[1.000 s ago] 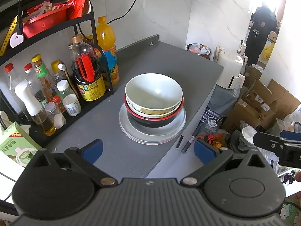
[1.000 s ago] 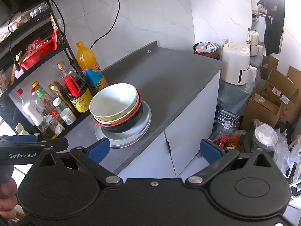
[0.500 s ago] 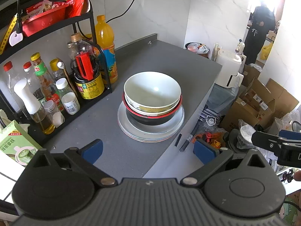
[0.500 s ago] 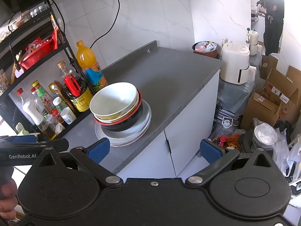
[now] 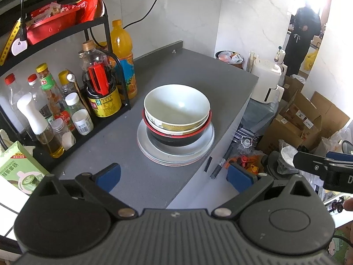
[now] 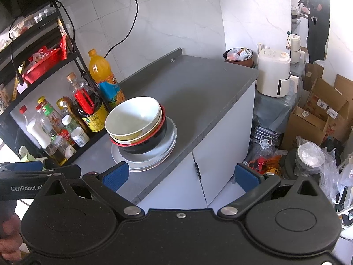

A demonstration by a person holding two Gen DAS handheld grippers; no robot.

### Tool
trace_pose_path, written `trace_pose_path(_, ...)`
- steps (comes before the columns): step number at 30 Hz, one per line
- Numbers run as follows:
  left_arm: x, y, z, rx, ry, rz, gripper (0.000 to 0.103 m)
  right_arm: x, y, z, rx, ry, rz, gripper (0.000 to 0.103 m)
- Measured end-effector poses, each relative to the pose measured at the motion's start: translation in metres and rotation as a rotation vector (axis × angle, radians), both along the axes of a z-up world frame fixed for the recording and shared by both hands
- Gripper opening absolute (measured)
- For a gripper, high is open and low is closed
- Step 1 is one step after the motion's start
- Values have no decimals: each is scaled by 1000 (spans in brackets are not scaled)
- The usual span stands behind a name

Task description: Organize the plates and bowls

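Note:
A white bowl (image 5: pixel 176 106) tops a stack: beneath it another pale bowl, then a black bowl with a red rim (image 5: pixel 176 138), all resting on stacked grey plates (image 5: pixel 176 156) on the dark grey counter (image 5: pixel 198 75). The same stack shows in the right wrist view, with white bowl (image 6: pixel 132 116) and plates (image 6: pixel 163 152). My left gripper (image 5: pixel 174 176) hangs open above the counter's near part, short of the stack, holding nothing. My right gripper (image 6: pixel 181 175) is open too, off the counter's front edge and to the right of the stack.
A black rack (image 5: pixel 106 35) of sauce bottles and an orange drink bottle (image 5: pixel 123 59) stand left of the stack. A white appliance (image 6: pixel 273 75), cardboard boxes (image 6: pixel 317 114) and bags crowd the floor at right. A person stands in the far doorway.
Both grippers have drifted very slightly; the stack sits a touch higher in the left wrist view. The bowls and plates have not moved, and both grippers stay open.

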State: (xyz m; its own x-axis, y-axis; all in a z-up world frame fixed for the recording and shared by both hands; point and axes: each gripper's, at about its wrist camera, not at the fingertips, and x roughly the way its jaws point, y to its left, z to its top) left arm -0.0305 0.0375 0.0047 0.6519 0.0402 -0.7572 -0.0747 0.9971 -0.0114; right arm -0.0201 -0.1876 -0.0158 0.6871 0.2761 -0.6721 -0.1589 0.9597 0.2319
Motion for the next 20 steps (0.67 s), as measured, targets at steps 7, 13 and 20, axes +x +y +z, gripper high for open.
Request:
trace_pose_path(7,-1,1,1,6,-8,10,102,0,-1,0,-1,-1,-3,103)
trace_pose_path(13,-2,-1,1,9,-6,3,102,-1,-3,-1,1,5,-13,103)
trace_pose_path(20,1,-7,-1,19,-11,-24,102,-2,-9,-4,5,14,-33,103)
